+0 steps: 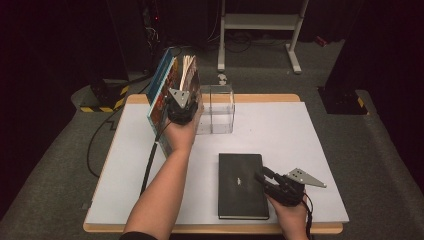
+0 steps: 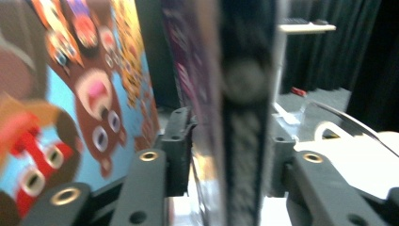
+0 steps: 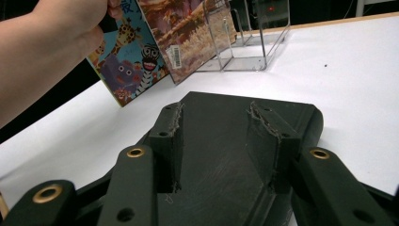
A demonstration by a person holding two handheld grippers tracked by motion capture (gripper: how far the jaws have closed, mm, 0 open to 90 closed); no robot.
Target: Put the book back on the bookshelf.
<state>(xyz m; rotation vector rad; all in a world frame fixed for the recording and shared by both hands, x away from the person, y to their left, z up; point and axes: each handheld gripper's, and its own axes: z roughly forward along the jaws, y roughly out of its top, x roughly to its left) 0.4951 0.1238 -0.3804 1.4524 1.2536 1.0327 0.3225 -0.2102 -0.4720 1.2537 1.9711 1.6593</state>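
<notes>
Three picture books [image 1: 172, 90] stand upright and lean together near the far left corner of the white desk [image 1: 320, 145], just beside a clear acrylic rack [image 1: 217, 107] that has nothing between its walls. The left gripper [image 1: 182, 107] is raised at the books; its jaws straddle the dark-spined one [image 2: 244, 113], which stands between them, though the blur hides whether the pads press on it. A black notebook [image 1: 241, 185] lies flat near the front edge of the desk. The right gripper [image 1: 272, 182] rests over its right side, jaws partly apart with the cover [image 3: 221, 141] beneath them, gripping nothing.
</notes>
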